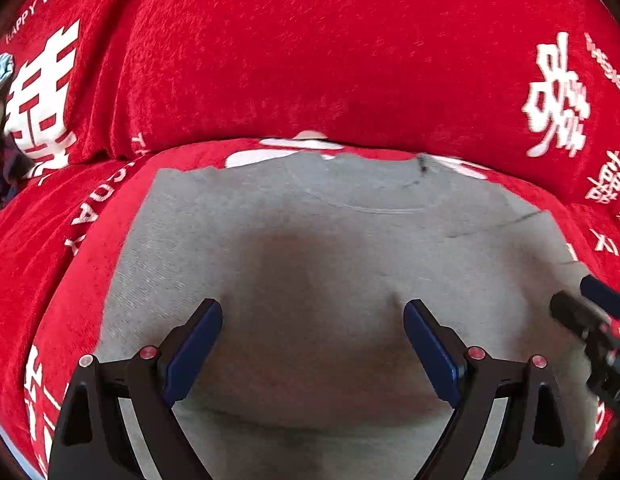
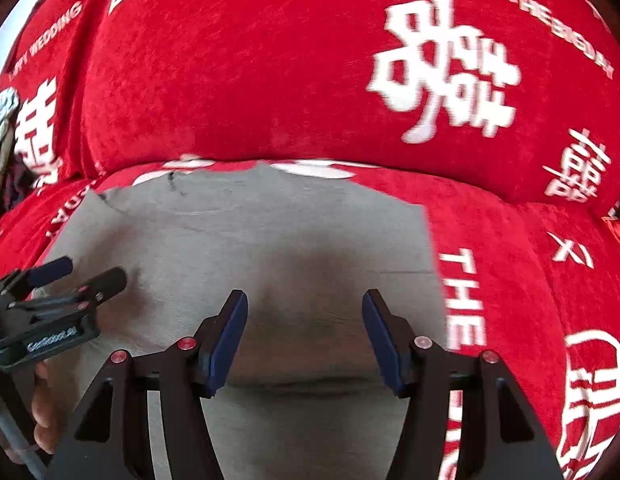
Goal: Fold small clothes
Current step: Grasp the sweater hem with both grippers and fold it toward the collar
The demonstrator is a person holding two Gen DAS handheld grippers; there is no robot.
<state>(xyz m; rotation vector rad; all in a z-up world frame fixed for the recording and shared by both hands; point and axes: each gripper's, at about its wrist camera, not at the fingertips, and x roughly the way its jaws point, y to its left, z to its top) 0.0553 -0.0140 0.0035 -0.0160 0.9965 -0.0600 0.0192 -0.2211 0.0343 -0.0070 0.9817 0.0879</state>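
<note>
A grey garment (image 1: 330,248) lies flat and folded on a red cover printed with white characters; its neckline points to the far side. In the right wrist view the same grey garment (image 2: 246,248) fills the middle. My left gripper (image 1: 313,352) hangs above the garment's middle, open wide, with nothing between its blue pads. My right gripper (image 2: 305,336) hovers over the garment's right part, also open, and its pads touch no cloth. Each gripper shows at the edge of the other's view: the right gripper (image 1: 590,316) and the left gripper (image 2: 70,280).
The red cover (image 1: 310,60) rises into a cushioned back behind the garment. Other cloth, pale blue-grey and dark plaid (image 1: 0,128), lies at the far left. A hand (image 2: 42,408) holds the left gripper's handle.
</note>
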